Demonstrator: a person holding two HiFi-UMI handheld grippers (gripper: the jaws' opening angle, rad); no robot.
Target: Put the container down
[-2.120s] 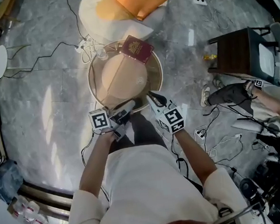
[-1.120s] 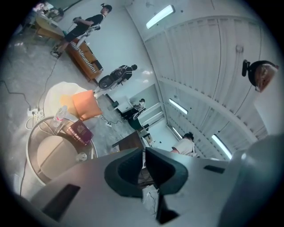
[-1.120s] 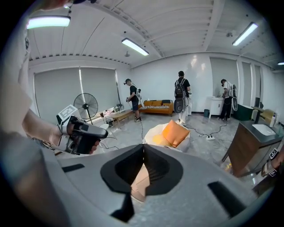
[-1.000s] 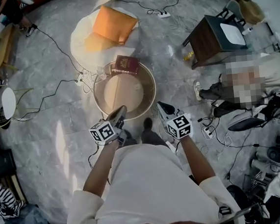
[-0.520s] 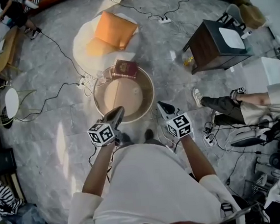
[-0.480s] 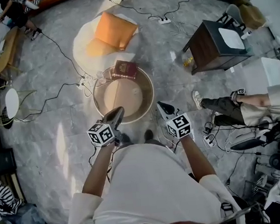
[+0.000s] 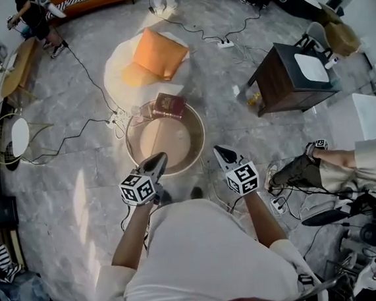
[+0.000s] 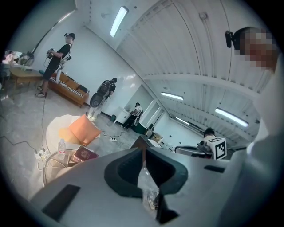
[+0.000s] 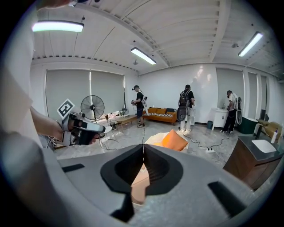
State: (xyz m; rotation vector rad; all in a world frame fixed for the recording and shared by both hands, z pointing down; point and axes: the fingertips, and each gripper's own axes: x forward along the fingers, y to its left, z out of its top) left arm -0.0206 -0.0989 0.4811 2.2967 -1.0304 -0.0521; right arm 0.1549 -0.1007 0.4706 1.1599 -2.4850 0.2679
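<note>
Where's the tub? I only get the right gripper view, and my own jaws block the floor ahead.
Observer: The head view shows the tub standing on the floor, just ahead of the left gripper and the right gripper.
Operator: Anything on it?
Observer: A dark red booklet lies on its far rim.
Operator: Left jaws?
Observer: In the left gripper view they're together, with nothing between them.
</note>
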